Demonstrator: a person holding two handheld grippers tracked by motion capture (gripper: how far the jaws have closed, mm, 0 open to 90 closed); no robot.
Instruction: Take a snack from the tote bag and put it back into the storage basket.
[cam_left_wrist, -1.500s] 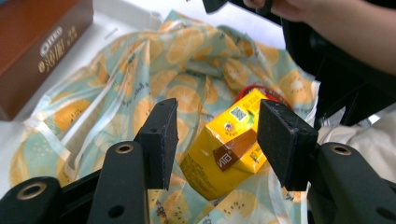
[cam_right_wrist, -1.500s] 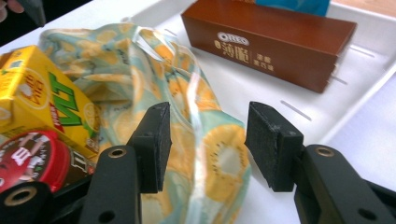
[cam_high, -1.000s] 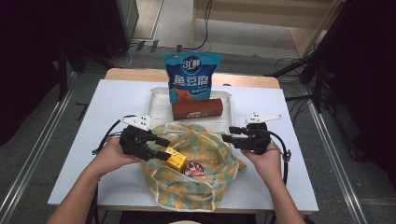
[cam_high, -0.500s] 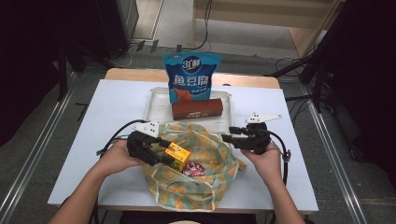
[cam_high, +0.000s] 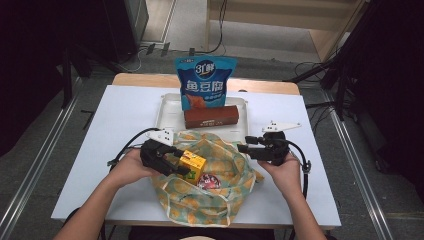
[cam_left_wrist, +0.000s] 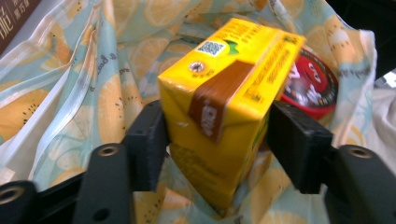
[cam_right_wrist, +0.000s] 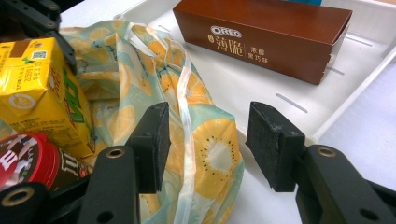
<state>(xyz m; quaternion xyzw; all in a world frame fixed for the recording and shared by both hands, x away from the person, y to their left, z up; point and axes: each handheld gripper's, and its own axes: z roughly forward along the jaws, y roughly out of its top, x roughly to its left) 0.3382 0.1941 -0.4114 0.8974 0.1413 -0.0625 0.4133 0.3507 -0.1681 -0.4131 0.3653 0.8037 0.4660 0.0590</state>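
Note:
A yellow drink carton (cam_high: 192, 162) (cam_left_wrist: 224, 93) hangs tilted in the mouth of a lemon-print cloth bag (cam_high: 220, 200) (cam_left_wrist: 84, 93). My left gripper (cam_high: 182, 167) (cam_left_wrist: 217, 140) is shut on the carton, a pad against each side; its jaws have just been closing. A red round tin (cam_high: 207, 181) (cam_left_wrist: 313, 79) lies in the bag just beyond the carton. My right gripper (cam_high: 245, 148) (cam_right_wrist: 205, 140) stands open at the bag's right rim. The rim's fabric (cam_right_wrist: 210, 149) and white handle strap run loosely between its jaws.
Behind the bag a white tray (cam_high: 167, 107) (cam_right_wrist: 364, 60) holds a brown Oreo box (cam_high: 211, 116) (cam_right_wrist: 261, 37) and an upright blue snack pouch (cam_high: 202, 82). The bag reaches the table's near edge. Cables trail from both grippers.
My left gripper and the yellow carton have edged a little to the right, farther over the bag's mouth. The right gripper has stayed put.

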